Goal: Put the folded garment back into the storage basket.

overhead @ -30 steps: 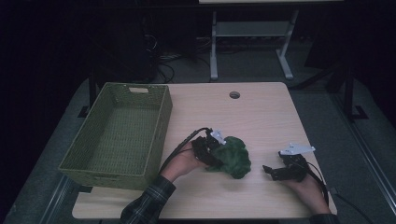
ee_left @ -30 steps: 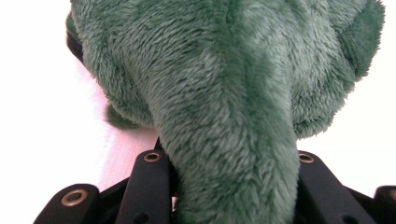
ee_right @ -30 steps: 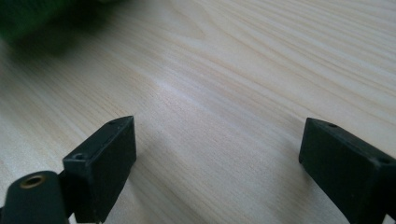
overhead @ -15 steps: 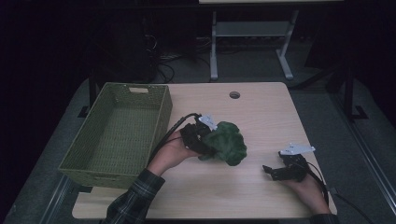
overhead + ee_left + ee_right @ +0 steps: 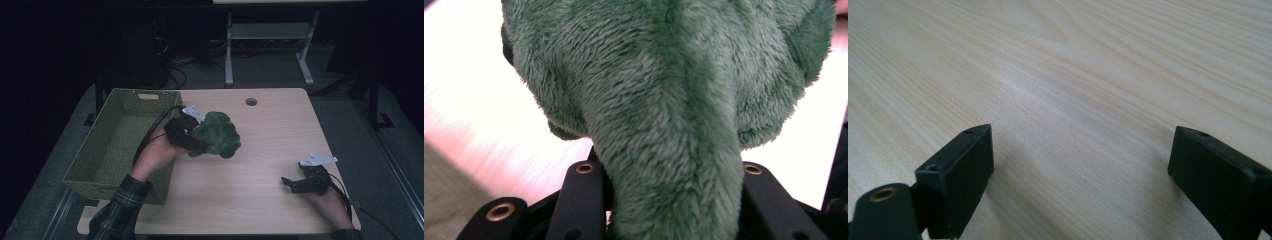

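A dark green plush toy (image 5: 217,134) hangs in the air above the table, just right of the basket's right wall. My left gripper (image 5: 196,143) is shut on it. In the left gripper view the plush toy (image 5: 664,115) bulges out from between the two black jaws, which press on its narrow lower part. My right gripper (image 5: 289,183) rests low on the table near the front right corner, pointing left. In the right gripper view my right gripper (image 5: 1080,165) stands open, with bare wood between its fingers.
A green woven basket (image 5: 95,150) takes up the left side of the light wooden table (image 5: 270,135), with nothing inside it. A round cable hole (image 5: 251,101) sits near the table's far edge. Beyond the table a metal stand and cables stand in the dark.
My left hand has lifted the plush toy off the table and carried it up and to the left, toward the basket. The right gripper has stayed where it was.
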Available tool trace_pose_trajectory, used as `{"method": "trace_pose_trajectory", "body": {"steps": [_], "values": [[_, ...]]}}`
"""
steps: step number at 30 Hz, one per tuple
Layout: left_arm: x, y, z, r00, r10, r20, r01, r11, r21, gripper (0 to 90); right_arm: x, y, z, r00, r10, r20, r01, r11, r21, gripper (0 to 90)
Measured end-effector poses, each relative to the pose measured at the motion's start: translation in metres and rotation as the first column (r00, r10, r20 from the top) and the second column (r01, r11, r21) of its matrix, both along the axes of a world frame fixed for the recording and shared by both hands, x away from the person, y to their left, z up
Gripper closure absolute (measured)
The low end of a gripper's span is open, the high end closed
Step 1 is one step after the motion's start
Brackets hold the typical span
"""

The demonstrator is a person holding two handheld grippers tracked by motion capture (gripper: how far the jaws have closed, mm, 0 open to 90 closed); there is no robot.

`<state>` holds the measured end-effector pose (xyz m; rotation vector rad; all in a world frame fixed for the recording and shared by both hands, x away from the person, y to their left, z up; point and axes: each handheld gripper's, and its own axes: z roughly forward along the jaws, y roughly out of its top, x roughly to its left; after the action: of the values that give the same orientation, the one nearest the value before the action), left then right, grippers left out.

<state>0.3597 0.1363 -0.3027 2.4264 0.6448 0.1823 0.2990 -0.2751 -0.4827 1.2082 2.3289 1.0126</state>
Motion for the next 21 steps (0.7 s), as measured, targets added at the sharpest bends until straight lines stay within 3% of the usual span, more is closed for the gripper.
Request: {"method": "trace_pose_trajectory", "body": {"steps": [10, 15, 21], "values": [[0.000, 0.054, 0.016, 0.9933, 0.112, 0.028, -0.111, 0.9937, -0.013, 63.2, 0.000, 0.000, 0.000, 1.0000, -0.008, -0.003, 0.008, 1.000, 0.000, 10.7], [0.000, 0.083, 0.018, 0.9831, 0.178, 0.040, -0.178, 0.9838, -0.026, 63.2, 0.000, 0.000, 0.000, 1.0000, -0.008, -0.004, 0.008, 1.000, 0.000, 10.6], [-0.001, 0.116, 0.014, 0.9619, 0.270, 0.043, -0.269, 0.9627, -0.030, 63.2, 0.001, 0.000, 0.000, 0.9998, -0.019, -0.007, 0.019, 1.000, -0.004, 6.3]]}}
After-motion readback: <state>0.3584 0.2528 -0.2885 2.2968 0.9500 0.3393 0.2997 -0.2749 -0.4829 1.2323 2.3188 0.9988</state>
